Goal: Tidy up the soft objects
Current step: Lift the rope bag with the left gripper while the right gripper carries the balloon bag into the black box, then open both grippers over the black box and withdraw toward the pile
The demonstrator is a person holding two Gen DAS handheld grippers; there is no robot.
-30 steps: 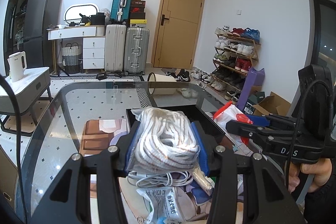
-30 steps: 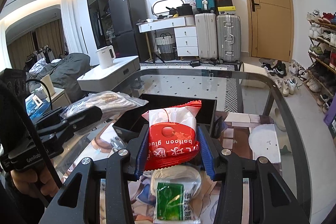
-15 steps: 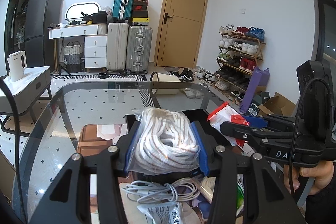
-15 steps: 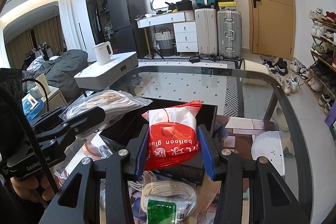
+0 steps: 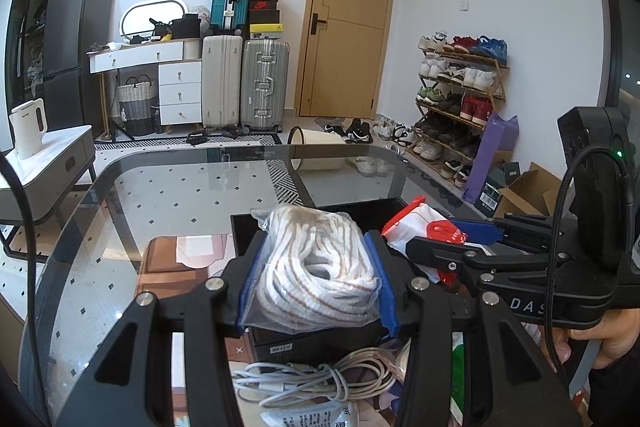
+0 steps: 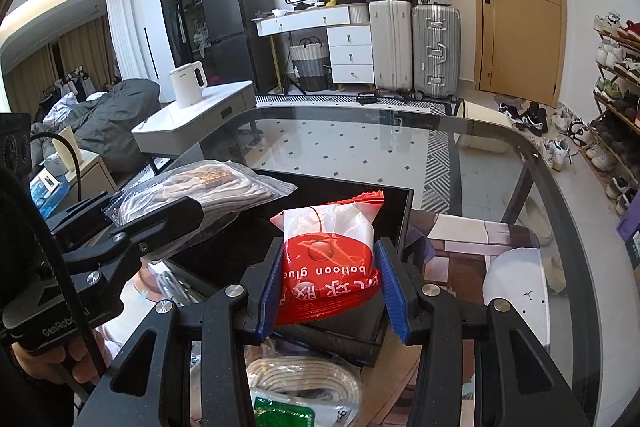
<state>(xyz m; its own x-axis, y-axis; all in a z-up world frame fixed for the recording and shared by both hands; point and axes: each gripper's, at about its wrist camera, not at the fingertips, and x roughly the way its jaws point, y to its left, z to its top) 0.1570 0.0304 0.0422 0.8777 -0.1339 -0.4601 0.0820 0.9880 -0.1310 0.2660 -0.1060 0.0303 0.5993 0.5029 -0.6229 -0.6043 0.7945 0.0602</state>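
Two grips to call: in the left wrist view the left gripper (image 5: 318,277) clamps a clear bag of coiled white rope (image 5: 320,269), long axis running away from the camera, over the black box (image 5: 256,227) on the glass table (image 5: 180,195). In the right wrist view the right gripper (image 6: 330,285) pinches a red-and-white balloon glue packet (image 6: 326,259), standing upright above that box (image 6: 352,197), whose contents I cannot tell.

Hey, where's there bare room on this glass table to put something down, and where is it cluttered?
The far half of the glass table, between the black box and the far rim, is bare. So is the left strip beside the brown mat. The near edge is crowded: loose white cables, a coiled cable and packets.
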